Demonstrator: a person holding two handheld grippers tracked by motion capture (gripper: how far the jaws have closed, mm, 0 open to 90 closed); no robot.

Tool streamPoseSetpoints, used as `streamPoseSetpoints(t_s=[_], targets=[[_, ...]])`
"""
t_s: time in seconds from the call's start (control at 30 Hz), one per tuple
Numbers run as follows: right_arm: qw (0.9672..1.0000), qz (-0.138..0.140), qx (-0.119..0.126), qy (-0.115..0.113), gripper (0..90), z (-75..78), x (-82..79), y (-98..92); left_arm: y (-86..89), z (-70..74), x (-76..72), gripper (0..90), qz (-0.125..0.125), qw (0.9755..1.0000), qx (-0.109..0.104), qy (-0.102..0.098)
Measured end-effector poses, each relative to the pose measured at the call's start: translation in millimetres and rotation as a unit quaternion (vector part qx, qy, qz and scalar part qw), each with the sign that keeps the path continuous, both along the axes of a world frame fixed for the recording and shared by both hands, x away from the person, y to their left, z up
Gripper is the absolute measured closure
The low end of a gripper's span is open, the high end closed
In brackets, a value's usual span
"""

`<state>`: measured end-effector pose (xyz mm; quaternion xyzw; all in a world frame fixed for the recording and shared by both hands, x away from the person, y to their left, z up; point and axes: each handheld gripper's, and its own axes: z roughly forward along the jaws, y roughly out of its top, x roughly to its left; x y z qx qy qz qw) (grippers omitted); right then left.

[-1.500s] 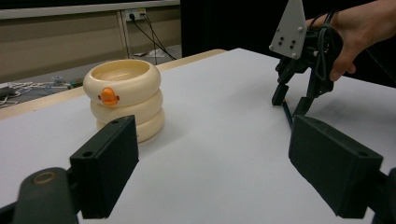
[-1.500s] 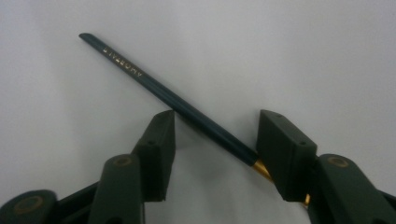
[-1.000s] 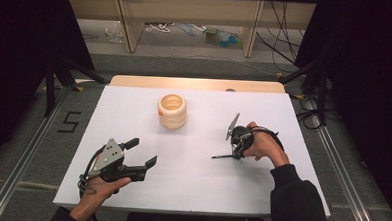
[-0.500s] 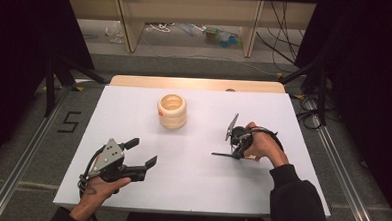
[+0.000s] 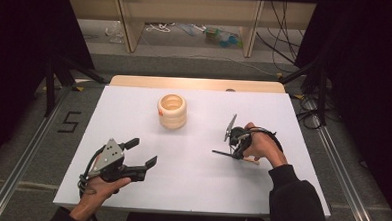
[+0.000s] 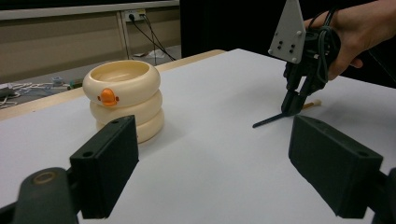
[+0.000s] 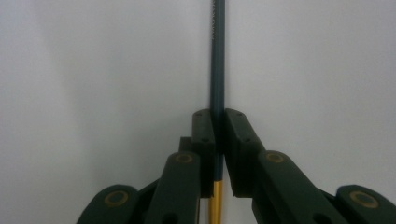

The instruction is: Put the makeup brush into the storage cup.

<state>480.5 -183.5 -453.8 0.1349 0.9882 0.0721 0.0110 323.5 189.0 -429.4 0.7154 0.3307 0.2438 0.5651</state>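
The right gripper point(image 7: 218, 154) has just been closing and now pinches a dark pencil point(image 7: 217, 70) lying flat on the white table point(image 5: 192, 160), right of the ringed cream holder point(image 5: 172, 111). Lift straight, keeping it level. The left gripper point(image 5: 141, 154) waits empty, jaws wide.

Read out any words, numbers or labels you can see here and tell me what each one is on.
"5": dark numeral on the floor left of the table.
Faint print along the pencil in the right claw: too blurred to read.
Nothing readable elsewhere.
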Motion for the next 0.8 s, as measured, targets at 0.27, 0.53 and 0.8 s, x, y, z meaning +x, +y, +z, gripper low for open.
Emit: streamPoseSetpoints(t_s=[0.27,0.53,0.8], targets=[[1.0000,-0.006,-0.001,-0.001,83.6,0.7,-0.6,0.5,-0.1,0.0,0.1,15.7,0.000,1.0000,-0.001,0.000],[0.9997,-0.002,0.008,-0.024,83.6,12.1,-2.7,-0.3,-0.3,0.0,0.2,15.7,-0.002,1.0000,0.000,0.000],[0.9980,0.013,0.029,-0.054,83.6,35.5,-13.3,5.5,-1.0,-0.7,0.1,15.7,-0.002,1.0000,0.004,0.002]])
